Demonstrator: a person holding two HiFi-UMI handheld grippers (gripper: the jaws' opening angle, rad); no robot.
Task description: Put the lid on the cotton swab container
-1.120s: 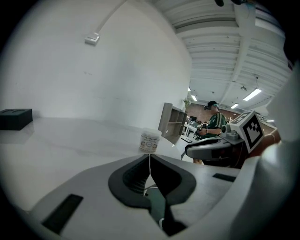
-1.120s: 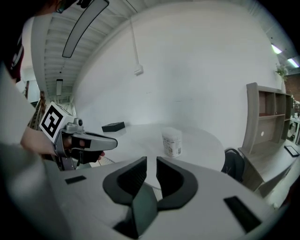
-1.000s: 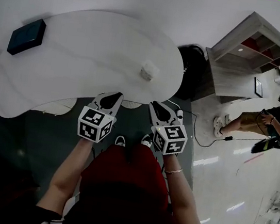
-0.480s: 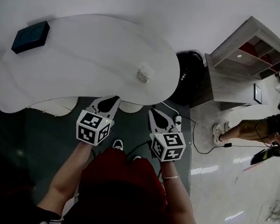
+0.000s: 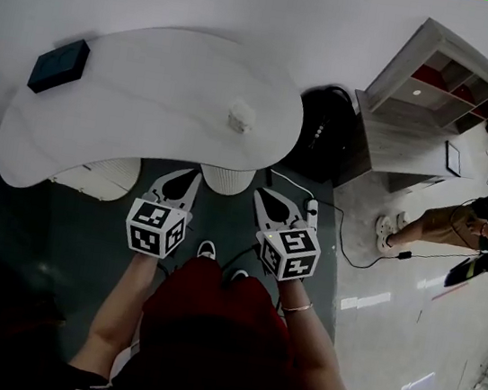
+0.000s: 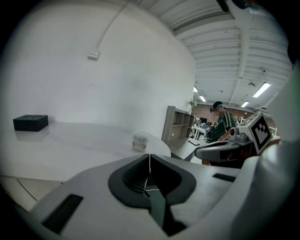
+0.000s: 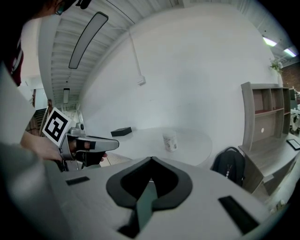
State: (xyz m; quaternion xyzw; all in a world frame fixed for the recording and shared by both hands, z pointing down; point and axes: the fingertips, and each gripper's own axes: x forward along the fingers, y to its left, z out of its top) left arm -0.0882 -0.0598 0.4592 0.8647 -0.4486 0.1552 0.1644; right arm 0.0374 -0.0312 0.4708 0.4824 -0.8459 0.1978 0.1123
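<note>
1. My left gripper [image 5: 188, 176] had its jaws closed tip to tip, with nothing between them.
2. My right gripper [image 5: 262, 195] also had its jaws pressed together and empty.
3. The cotton swab container [image 5: 240, 116] stood upright on the white tabletop [image 5: 128, 118], close to the edge nearest me. I could not tell whether its lid was on.
4. Both grippers hung on my side of the container, off the tabletop's edge and well apart from the container. The left one was a little to its left and the right one a little to its right.
5. A black box [image 5: 59, 65] lay far to the left of the container, at the tabletop's other end.
6. A dark backpack [image 5: 321, 137] sat on the floor to the right of the container, just past the tabletop's rounded end.
</note>
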